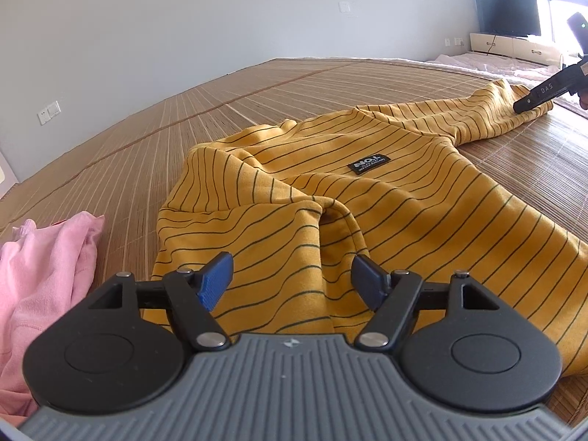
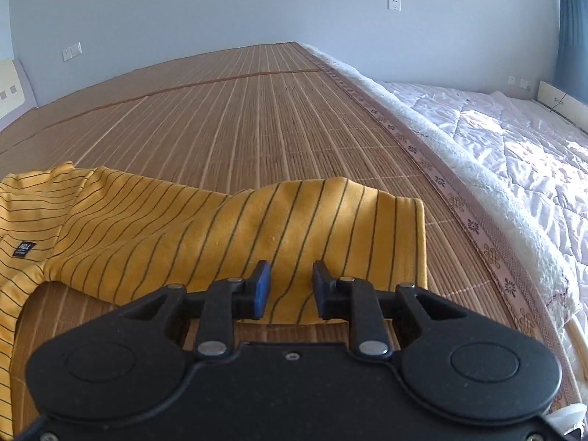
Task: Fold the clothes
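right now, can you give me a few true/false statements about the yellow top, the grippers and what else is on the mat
1. The yellow striped top lies on a woven bamboo mat. True.
2. The left gripper is shut tight on the fabric. False: its jaws stand wide apart above the crumpled cloth.
3. The right gripper is at the cuff end of the sleeve. True.
4. A pink garment lies beside the top. True.
5. The black label is on the sleeve. False: it sits on the body of the top.
6. The quilt beside the mat is dark blue. False: it is white.
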A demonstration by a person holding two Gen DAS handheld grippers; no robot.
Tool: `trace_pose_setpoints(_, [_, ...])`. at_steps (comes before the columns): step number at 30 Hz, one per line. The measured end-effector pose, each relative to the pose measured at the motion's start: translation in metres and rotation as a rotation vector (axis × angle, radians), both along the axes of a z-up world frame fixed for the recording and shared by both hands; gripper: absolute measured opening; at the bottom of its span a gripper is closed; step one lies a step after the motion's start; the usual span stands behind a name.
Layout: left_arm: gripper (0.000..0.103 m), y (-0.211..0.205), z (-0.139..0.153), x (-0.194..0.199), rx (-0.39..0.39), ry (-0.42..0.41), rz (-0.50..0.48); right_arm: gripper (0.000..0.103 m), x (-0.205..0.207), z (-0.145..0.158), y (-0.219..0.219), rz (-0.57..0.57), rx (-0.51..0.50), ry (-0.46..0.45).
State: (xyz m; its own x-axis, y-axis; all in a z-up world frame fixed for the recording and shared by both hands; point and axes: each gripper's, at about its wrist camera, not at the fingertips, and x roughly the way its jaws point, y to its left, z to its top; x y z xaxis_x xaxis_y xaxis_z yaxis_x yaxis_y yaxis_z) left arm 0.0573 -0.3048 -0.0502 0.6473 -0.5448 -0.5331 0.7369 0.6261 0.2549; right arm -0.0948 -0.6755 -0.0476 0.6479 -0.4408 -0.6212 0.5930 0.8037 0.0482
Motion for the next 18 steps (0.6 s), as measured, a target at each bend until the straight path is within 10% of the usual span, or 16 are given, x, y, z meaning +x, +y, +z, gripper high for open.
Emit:
trace_pose_setpoints(7, [0.076, 0.001, -0.003, -0.002, 0.003, -0.003, -0.002, 0.013, -0.019, 0.010, -0.007, -0.138, -0.056, 0.037])
trace_pose_setpoints(13, [0.077, 0.000, -0.006, -0.003, 0.002, -0.014, -0.004, 0.017, -0.002, 0.014, -0.014, 0.015, 0.070, -0.155])
trace_pose_setpoints(18, [0.078, 0.001, -0.009, -0.007, 0.002, -0.047, -0.003, 0.012, 0.022, 0.005, -0.017, 0.012, 0.029, -0.044])
